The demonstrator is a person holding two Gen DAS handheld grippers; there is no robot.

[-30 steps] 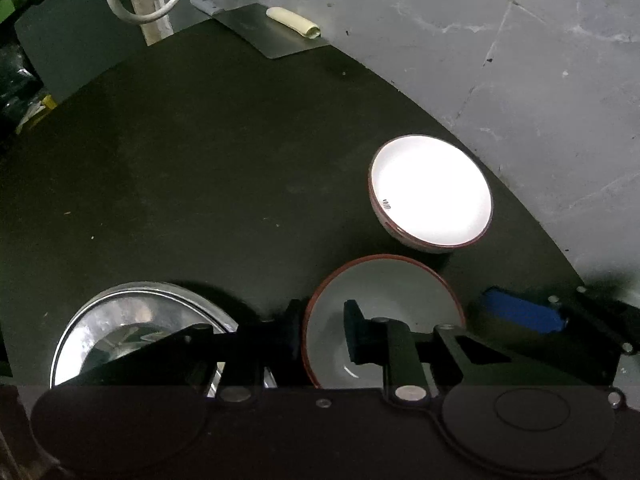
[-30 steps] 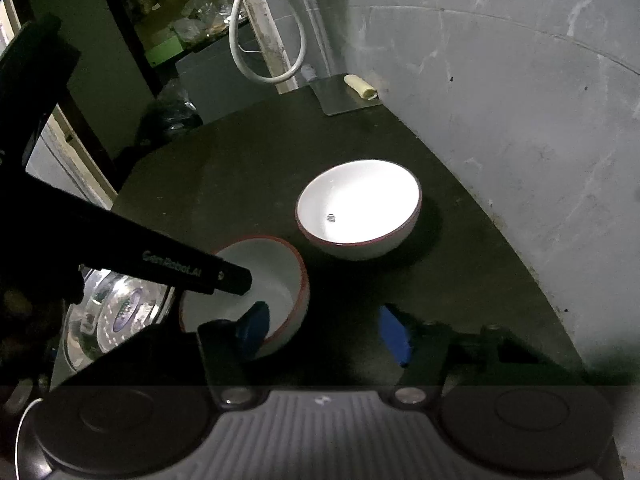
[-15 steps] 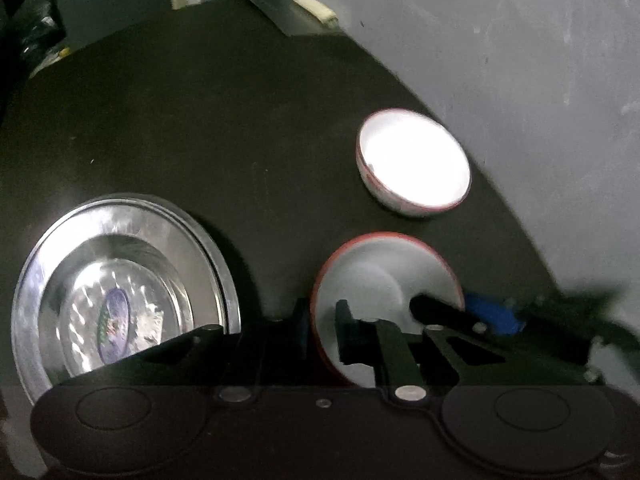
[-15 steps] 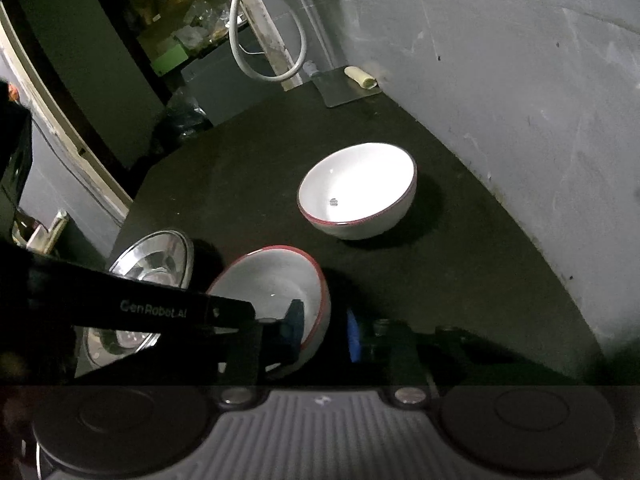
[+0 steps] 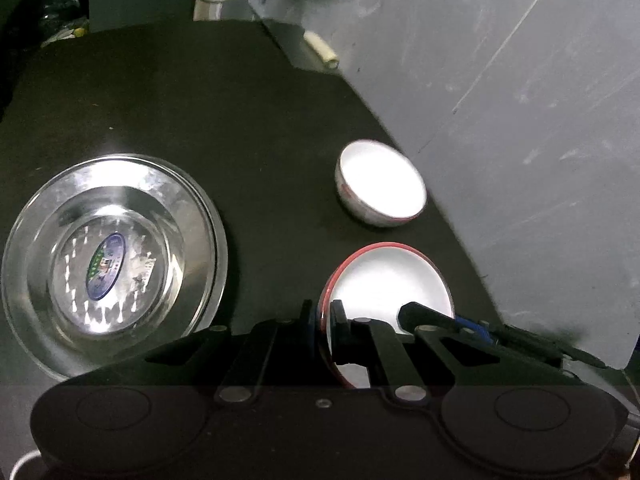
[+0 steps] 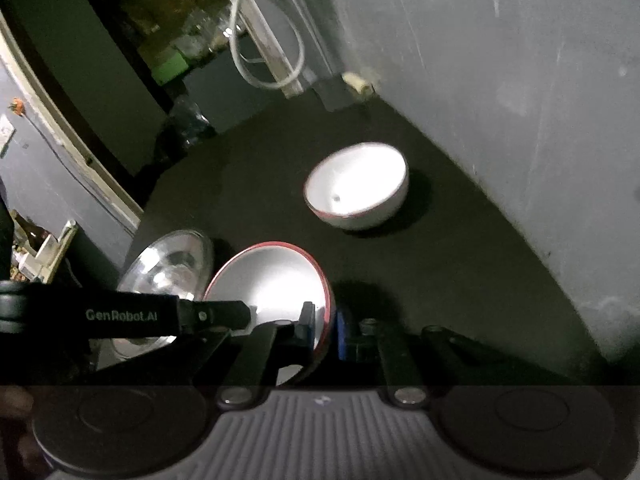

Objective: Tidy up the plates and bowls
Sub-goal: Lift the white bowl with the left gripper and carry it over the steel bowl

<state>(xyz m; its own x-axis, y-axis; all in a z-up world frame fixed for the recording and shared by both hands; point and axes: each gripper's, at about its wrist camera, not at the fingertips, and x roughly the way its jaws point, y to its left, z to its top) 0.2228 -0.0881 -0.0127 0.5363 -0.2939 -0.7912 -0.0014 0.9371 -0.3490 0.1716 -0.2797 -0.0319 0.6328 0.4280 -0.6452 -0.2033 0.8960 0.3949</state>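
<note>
**Both tongs clamped on the rim of the red-edged bowl**

Left wrist view: Your left tongs (image 5: 323, 322) are clenched on the near-left rim of a white bowl with a red edge (image 5: 390, 276), one finger inside the rim and one outside. At the bowl's right side, your right tongs (image 5: 466, 320) reach in with a blue pad against the rim. A second white bowl (image 5: 380, 189) sits on the dark desk (image 5: 240, 120) farther off, near the grey wall (image 5: 520, 100), apart from the held bowl. To the left lies a shiny steel plate (image 5: 114, 258) with an oval sticker at its centre. A small pale roll (image 5: 321, 50) lies at the desk's far edge.

Right wrist view: Your right tongs (image 6: 325, 330) are clenched on the right rim of the red-edged bowl (image 6: 276, 280), which is tilted with its opening facing left. The left tongs' black arm (image 6: 160, 314) comes in from the left and meets the bowl's other side. The steel plate (image 6: 168, 264) shows behind and left of the bowl. The second white bowl (image 6: 358, 190) stands upright on the desk (image 6: 440, 260), well clear of the tongs.
</note>
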